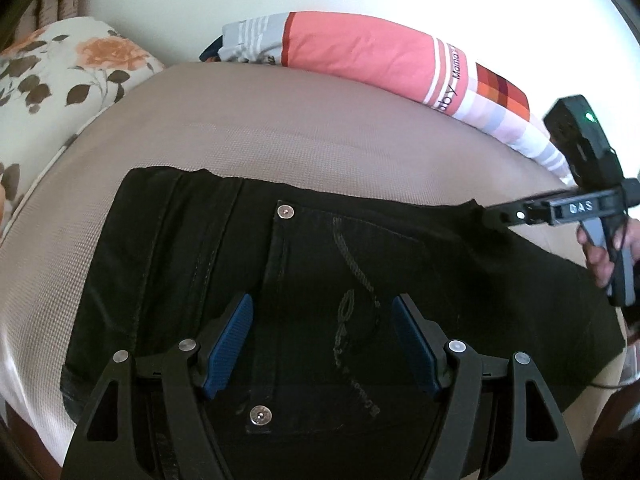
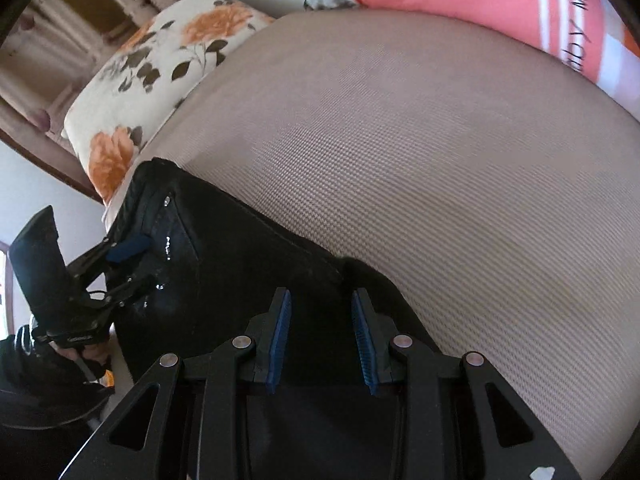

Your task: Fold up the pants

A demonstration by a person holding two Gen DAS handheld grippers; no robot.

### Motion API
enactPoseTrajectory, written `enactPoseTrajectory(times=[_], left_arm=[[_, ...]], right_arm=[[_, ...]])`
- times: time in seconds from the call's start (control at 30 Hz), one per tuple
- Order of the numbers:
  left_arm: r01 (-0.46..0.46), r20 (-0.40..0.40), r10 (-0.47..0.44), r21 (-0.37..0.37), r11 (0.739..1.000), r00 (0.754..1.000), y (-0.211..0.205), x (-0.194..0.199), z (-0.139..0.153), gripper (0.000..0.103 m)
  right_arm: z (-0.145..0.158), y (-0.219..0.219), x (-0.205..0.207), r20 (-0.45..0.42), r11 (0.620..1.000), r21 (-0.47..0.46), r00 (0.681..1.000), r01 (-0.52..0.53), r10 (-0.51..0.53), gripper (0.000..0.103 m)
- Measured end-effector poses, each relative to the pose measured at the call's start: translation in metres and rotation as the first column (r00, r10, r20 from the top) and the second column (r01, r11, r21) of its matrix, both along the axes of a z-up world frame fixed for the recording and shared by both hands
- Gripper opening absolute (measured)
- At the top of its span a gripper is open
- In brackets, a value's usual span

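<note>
From your left wrist camera, the black pants [image 1: 320, 280] lie folded flat on the beige bed [image 1: 280, 136]. Your left gripper [image 1: 322, 340] hovers over the back pocket, fingers spread wide with nothing between them. At the right edge of the pants your right gripper [image 1: 494, 216] meets the cloth corner. Beyond the far edge lies bare mattress, then a coral pillow [image 1: 360, 52].

From your right wrist camera, your right gripper's [image 2: 321, 336] fingers stand partly apart over dark cloth; whether they grip it, I cannot tell. Open bed spreads to the right.
</note>
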State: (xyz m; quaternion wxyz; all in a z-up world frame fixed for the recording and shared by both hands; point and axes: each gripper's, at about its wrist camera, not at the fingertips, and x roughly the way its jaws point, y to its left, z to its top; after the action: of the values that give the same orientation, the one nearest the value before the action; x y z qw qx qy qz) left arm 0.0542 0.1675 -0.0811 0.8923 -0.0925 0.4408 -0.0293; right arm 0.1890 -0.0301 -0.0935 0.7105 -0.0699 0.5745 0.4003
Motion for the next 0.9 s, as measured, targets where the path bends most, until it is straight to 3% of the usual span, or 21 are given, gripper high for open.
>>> enactPoseTrajectory(times=[0.07,0.1,0.23,0.33,0.47,0.6,0.73,0.9], left_arm=[[0.008,0.003,-0.008,-0.004,1.0,1.0,0.002,-0.001,-0.001,0.072],[0.008,0.004,-0.008,-0.007,1.0,1.0,0.002,-0.001,-0.001,0.072],[0.004,0.007,-0.004,-0.015,1.0,1.0,0.004,-0.001,-0.001,0.072],[-0.002,0.005,0.002,0.003,1.0,1.0,0.001,-0.001,0.0,0.072],[0.012,0.021,-0.014,0.057,0.998,1.0,-0.009,0.0,0.01,0.072],[0.08,0.061,-0.086,0.096,0.992,0.994,-0.031,0.012,0.028,0.072],[0.197,0.087,-0.208,0.124,0.973,0.974,-0.068,0.032,0.037,0.072],[0.337,0.075,-0.347,0.118,0.934,0.935,-0.12,0.059,0.03,0.072]], right_arm=[[0.0,0.002,-0.001,-0.01,1.0,0.017,1.0,-0.018,0.019,0.025],[0.003,0.002,-0.001,0.008,1.0,0.021,1.0,-0.018,0.018,0.011],[0.017,0.002,-0.001,0.104,1.0,0.023,0.995,0.013,-0.015,0.006],[0.003,0.006,0.007,0.119,0.997,-0.018,0.99,0.072,-0.069,0.005],[-0.008,0.009,0.009,0.146,0.993,-0.037,0.984,0.112,-0.106,0.006],[0.014,-0.005,0.005,0.16,0.983,0.002,0.97,0.184,-0.182,0.028],[0.044,-0.044,-0.013,0.19,0.961,0.039,0.943,0.272,-0.275,0.028],[0.05,-0.103,-0.05,0.234,0.911,-0.07,0.895,0.406,-0.381,0.028]])
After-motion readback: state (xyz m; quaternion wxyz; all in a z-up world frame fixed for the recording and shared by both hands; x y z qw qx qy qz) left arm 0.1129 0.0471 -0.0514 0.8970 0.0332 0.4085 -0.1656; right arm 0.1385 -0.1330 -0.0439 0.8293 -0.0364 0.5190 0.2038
